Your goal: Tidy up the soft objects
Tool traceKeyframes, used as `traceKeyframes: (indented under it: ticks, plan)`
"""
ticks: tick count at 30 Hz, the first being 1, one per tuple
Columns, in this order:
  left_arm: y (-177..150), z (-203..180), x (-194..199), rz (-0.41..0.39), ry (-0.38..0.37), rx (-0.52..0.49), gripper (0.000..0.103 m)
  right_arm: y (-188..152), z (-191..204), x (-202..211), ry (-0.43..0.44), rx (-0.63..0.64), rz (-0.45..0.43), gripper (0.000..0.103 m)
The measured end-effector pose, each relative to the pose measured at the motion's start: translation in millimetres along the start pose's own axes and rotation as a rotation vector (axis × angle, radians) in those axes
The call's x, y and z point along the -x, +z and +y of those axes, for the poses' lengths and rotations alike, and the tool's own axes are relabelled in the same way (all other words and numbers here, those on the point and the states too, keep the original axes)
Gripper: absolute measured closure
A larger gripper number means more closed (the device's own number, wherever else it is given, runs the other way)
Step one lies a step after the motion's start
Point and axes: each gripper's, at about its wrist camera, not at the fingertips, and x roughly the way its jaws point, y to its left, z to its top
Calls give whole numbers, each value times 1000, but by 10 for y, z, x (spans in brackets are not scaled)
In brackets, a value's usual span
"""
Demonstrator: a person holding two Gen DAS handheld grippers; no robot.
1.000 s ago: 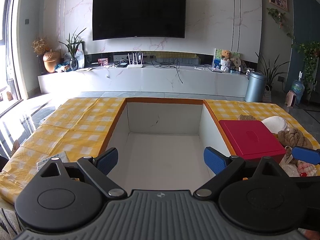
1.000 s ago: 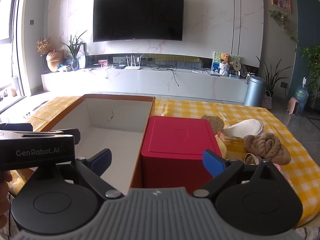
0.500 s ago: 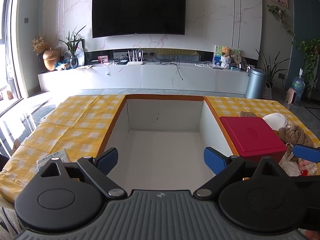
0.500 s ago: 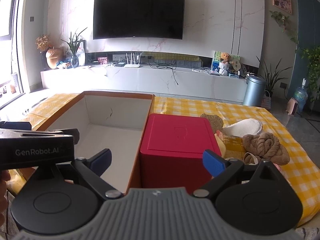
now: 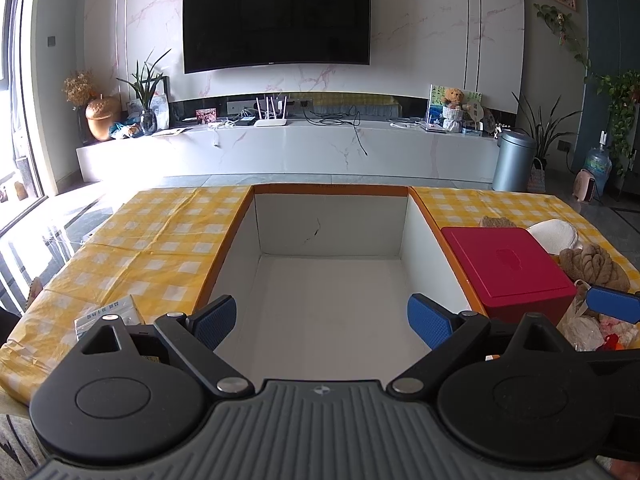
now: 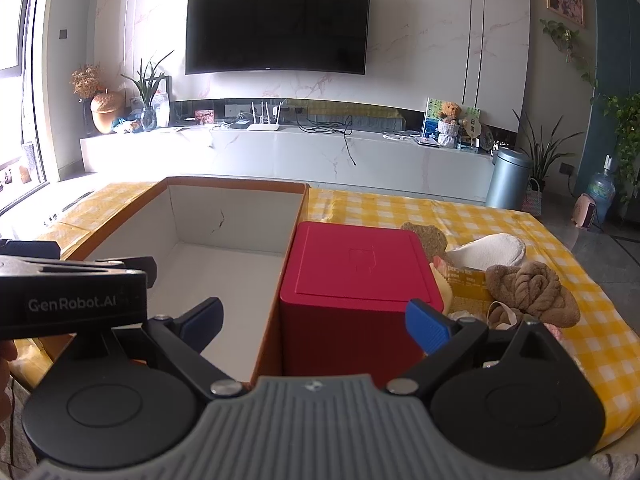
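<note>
A big open cardboard box [image 5: 328,248] with white inside walls and an orange rim sits on the yellow checked tablecloth; nothing lies in it. My left gripper [image 5: 322,322] hangs open over its near end. My right gripper [image 6: 316,320] is open too, hovering in front of a red lidded box [image 6: 356,268] that stands against the cardboard box [image 6: 224,216] on its right. Soft things lie right of the red box [image 5: 508,264]: a brown knotted rope toy [image 6: 532,288], a white pad [image 6: 492,250], a brown plush piece [image 6: 428,236] and a plastic bag [image 5: 580,320] of small items.
A packet [image 5: 108,314] lies on the tablecloth [image 5: 152,248] at my near left. The left gripper's body [image 6: 72,304] fills the left of the right wrist view. Beyond the table stand a low white TV bench [image 5: 288,148], a wall TV and a grey bin [image 5: 514,160].
Both cameras have tilted or risen slightly, so the table sits a little lower in view. Both grippers stay open and nothing on the table has moved.
</note>
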Motion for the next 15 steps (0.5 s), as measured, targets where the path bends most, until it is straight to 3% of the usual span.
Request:
traceKeyframes:
  ticks: [15]
  plan:
    - [-15, 18, -1, 4, -3, 0, 0, 1, 9, -14, -2, 1, 3, 7]
